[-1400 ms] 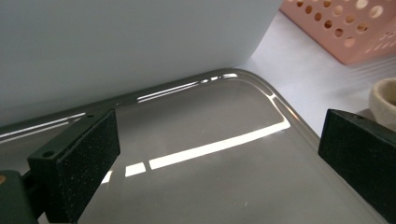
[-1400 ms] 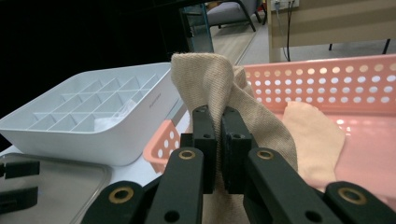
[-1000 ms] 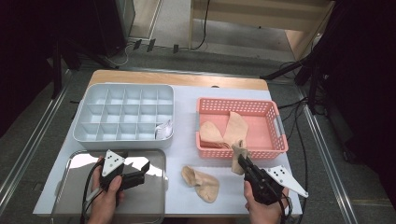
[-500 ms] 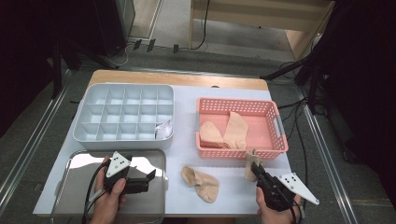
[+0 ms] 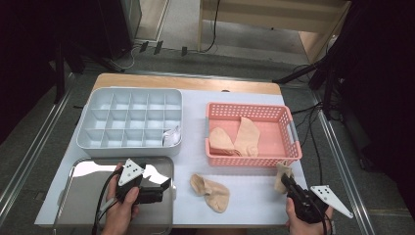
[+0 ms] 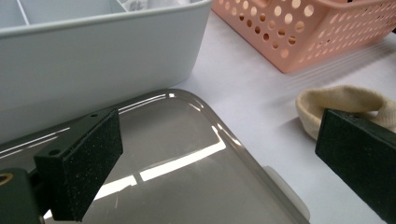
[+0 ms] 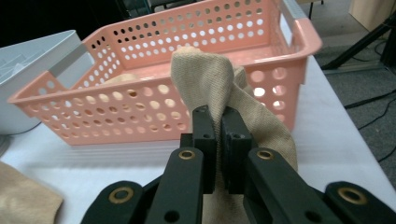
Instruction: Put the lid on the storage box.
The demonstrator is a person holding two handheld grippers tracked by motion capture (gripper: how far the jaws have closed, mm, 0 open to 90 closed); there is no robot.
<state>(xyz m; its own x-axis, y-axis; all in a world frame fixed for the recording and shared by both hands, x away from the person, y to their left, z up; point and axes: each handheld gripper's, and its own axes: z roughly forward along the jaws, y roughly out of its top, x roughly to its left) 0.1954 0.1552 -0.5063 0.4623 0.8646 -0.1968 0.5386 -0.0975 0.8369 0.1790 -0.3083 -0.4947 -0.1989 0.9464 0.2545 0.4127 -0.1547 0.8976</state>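
Each hand holds a black tool. The left gripper (image 5: 155, 190) has a grey plate with three corners on top, and the plate has small dark dots on it. A black cable hangs from it in a loop. Its two pads (image 6: 79, 170) are flat, black blocks with a rough, speckled face. The right gripper (image 7: 218, 135) has black arms with round brass rings and small screw holes. It also has a grey plate.
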